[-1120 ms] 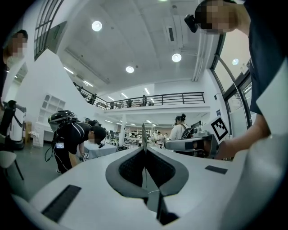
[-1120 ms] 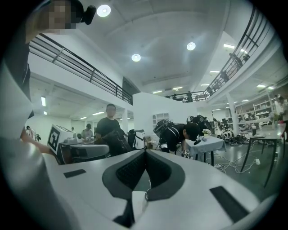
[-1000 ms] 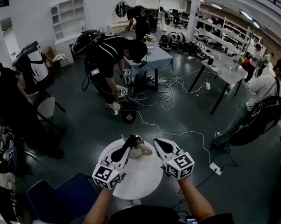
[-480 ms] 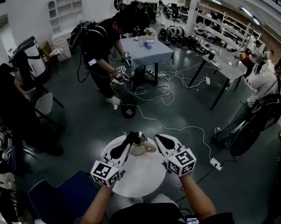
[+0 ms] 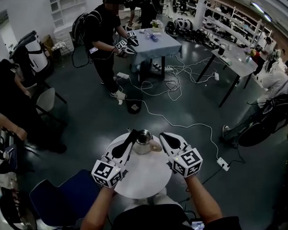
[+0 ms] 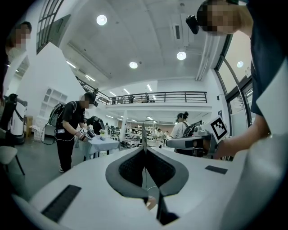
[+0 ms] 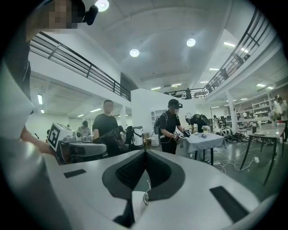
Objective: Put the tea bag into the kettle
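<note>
The left gripper [image 5: 132, 132] is clamped shut on the tea bag [image 6: 143, 134], which stands edge-on as a thin sliver between the jaws and pokes up past their tips. A fine thread runs down from it through the gap. That gripper's tip sits right at the left rim of the kettle [image 5: 144, 137], and the right gripper [image 5: 163, 136], jaws pressed together at the tips, hangs just beside the kettle's right side. The kettle stands near the far edge of a round white counter [image 5: 143, 179], with a blue chair [image 5: 66, 199] at the near left. Around it there is dark floor [image 5: 110, 115], white cables [image 5: 174, 87] snaking about, a power strip [image 5: 222, 163], and a person in black [image 5: 102, 31] holding grippers at a blue-clothed counter [image 5: 154, 41]. The tea bag reads dark and paper-thin. The kettle is shiny metal, open-topped, with a pale handle on its right.
</note>
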A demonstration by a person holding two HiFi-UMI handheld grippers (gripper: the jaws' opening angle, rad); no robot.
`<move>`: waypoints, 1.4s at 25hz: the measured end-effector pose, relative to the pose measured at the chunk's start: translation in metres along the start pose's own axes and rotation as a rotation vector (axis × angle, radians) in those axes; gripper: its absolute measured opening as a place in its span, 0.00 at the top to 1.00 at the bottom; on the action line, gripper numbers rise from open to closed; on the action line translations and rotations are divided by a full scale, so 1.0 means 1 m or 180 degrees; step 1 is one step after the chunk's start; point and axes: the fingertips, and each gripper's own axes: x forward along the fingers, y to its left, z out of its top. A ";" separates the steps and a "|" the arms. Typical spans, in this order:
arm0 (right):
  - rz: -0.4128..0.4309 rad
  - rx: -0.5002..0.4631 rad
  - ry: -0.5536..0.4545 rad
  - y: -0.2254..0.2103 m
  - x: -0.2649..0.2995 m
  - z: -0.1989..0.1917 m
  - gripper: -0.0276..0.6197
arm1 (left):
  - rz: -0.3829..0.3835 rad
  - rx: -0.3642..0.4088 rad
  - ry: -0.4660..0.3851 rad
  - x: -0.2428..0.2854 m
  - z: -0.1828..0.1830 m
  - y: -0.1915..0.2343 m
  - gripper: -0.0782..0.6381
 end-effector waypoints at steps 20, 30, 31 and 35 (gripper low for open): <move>0.0248 0.0116 0.0235 -0.079 0.032 -0.042 0.93 | 0.0201 -0.0143 0.0374 0.090 -0.059 0.017 0.87; 0.0273 0.0223 0.0324 -0.117 0.051 -0.072 0.93 | 0.0279 -0.0126 0.0588 0.120 -0.104 0.041 0.87; 0.0275 0.0226 0.0339 -0.120 0.053 -0.075 0.93 | 0.0295 -0.0133 0.0610 0.123 -0.109 0.043 0.87; 0.0301 0.0196 0.0370 -0.126 0.061 -0.083 0.93 | 0.0377 -0.0117 0.0717 0.128 -0.125 0.048 0.87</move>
